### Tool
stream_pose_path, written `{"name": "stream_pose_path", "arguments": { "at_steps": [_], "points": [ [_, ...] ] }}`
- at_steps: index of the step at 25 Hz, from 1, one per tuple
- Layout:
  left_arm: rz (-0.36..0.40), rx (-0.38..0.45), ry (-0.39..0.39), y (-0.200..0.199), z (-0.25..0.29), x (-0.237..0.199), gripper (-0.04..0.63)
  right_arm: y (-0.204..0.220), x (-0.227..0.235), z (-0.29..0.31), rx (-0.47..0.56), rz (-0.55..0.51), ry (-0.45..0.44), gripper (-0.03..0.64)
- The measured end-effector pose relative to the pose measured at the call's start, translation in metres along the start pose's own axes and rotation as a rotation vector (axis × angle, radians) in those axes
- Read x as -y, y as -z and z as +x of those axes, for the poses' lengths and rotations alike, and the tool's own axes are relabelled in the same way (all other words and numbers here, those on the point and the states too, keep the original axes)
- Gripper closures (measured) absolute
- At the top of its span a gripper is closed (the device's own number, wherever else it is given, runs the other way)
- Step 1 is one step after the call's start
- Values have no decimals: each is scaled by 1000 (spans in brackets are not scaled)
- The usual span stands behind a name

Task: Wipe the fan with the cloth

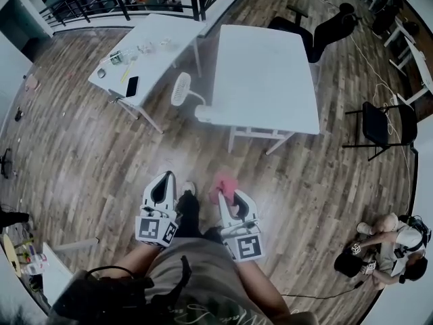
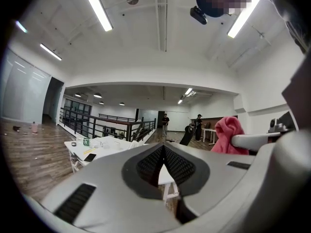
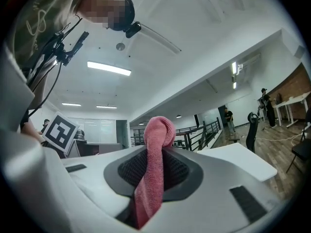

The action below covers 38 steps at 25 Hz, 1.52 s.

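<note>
The right hand-held gripper (image 1: 229,196) clamps a pink cloth (image 1: 220,184); the left hand-held gripper (image 1: 163,181) is closed, empty. The white fan (image 1: 180,89) stands well apart, by a bench (image 1: 264,73).

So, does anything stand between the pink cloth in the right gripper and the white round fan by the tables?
Nothing visible does. Only bare wooden plank floor lies between the pink cloth, clamped in the right gripper, and the white round fan. The two white tables flank the fan, not in front of it.
</note>
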<state>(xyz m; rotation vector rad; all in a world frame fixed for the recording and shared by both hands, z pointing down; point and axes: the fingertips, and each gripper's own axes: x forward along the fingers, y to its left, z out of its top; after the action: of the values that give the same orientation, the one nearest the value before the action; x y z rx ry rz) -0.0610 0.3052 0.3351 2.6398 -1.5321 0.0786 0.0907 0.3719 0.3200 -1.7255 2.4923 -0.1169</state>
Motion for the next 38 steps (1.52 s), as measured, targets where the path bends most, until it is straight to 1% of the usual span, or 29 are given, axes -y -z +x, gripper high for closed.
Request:
{"name": "stream_pose_path", "arguments": {
  "at_steps": [2, 4, 8, 13, 15, 19, 22, 25, 28, 30, 33, 36, 38],
  "points": [
    [13, 2, 10, -2, 11, -4, 575, 7, 3, 9, -34, 10, -5, 541],
    [14, 5, 27, -3, 25, -9, 575, 10, 10, 23, -39, 19, 10, 541],
    [-2, 13, 67, -2, 59, -24, 575, 16, 22, 56, -53, -10, 29, 540],
    [-38, 14, 115, -9, 108, -50, 575, 18, 41, 118, -56, -8, 59, 541],
    [-44, 16, 134, -9, 128, -62, 575, 19, 46, 143, -69, -23, 51, 545],
    [-69, -20, 148, -15, 168, -81, 575, 10, 61, 195, -33, -54, 70, 545],
    [-86, -24, 167, -19, 191, -97, 575, 5, 67, 225, -30, -69, 83, 543],
    [-81, -9, 178, -24, 211, -115, 575, 7, 70, 251, -40, -59, 93, 540],
    [-60, -3, 191, -27, 228, -126, 575, 6, 72, 270, -23, -57, 102, 541],
    [-53, -3, 195, -28, 239, -129, 575, 5, 75, 282, -18, -53, 94, 541],
    [-52, -15, 188, -30, 247, -127, 575, 1, 80, 293, -12, -54, 58, 541],
    [-58, -14, 168, -33, 254, -118, 575, -4, 90, 297, -7, -45, 19, 541],
    [-58, -8, 179, -33, 259, -106, 575, -6, 98, 298, -2, -28, -4, 541]
  ]
}}
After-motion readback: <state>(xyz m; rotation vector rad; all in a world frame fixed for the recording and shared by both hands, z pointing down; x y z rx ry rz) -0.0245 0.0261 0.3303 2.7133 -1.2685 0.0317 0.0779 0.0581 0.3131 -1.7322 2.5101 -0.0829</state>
